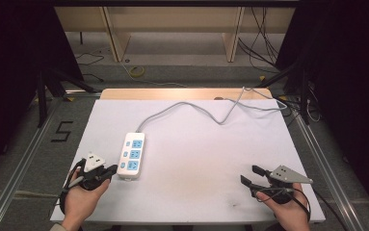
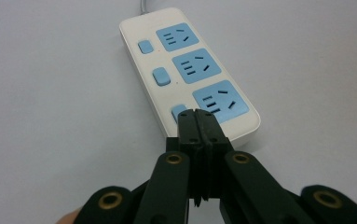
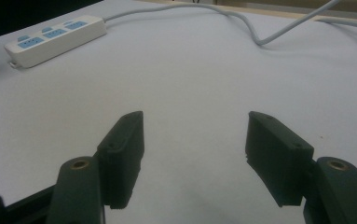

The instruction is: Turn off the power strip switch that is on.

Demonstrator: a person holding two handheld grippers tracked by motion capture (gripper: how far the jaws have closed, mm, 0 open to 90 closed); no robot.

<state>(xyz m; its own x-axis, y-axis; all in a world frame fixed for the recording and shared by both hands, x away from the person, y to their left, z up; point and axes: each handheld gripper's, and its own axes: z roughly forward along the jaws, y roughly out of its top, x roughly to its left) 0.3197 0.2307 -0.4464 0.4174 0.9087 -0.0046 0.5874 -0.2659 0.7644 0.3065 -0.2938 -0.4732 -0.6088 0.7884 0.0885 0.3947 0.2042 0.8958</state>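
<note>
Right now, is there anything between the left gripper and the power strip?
Nothing visible. The left gripper, jaws shut together on nothing, points at the near end of the power strip, its tips by the nearest switch. Contact can't be told. Only bare white table lies around them.

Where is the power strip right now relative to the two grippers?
In the high view the power strip lies on the white sheet's left half, just beside the shut left gripper, far from the open right gripper.

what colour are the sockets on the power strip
Light blue, set in the white power strip; its small switches match. Clearest in the left gripper view.
</note>
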